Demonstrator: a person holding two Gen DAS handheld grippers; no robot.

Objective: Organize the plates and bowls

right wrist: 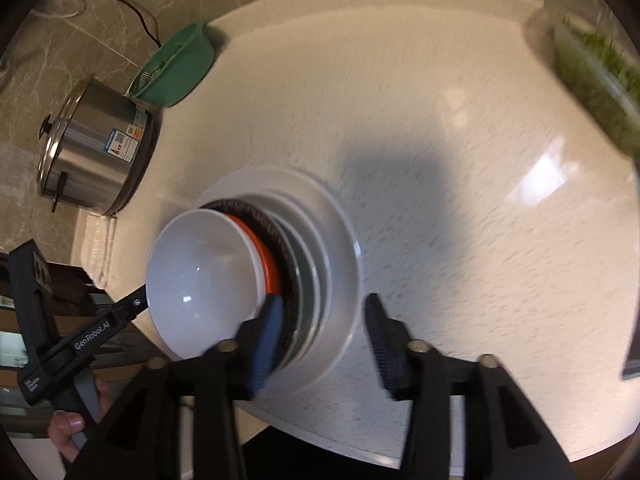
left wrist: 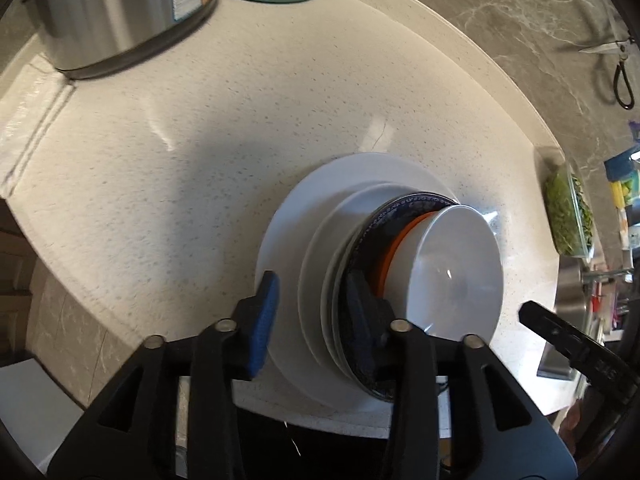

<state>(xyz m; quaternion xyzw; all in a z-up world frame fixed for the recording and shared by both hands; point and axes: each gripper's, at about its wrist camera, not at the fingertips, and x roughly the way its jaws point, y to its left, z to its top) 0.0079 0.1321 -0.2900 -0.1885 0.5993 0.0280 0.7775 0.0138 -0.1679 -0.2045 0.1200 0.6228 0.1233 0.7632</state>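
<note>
Steel pot (right wrist: 96,148) and green colander (right wrist: 176,68) stand behind the stacked dishes (right wrist: 280,272) — both jaws spread, pinching nothing.

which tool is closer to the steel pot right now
Left. The left tool sits on the stack's pot side; the pot stands beyond it. The right tool straddles the stack's opposite edge, farther away.

Countertop (left wrist: 200,152) lies open between stack (left wrist: 360,280) and pot (left wrist: 120,12).
</note>
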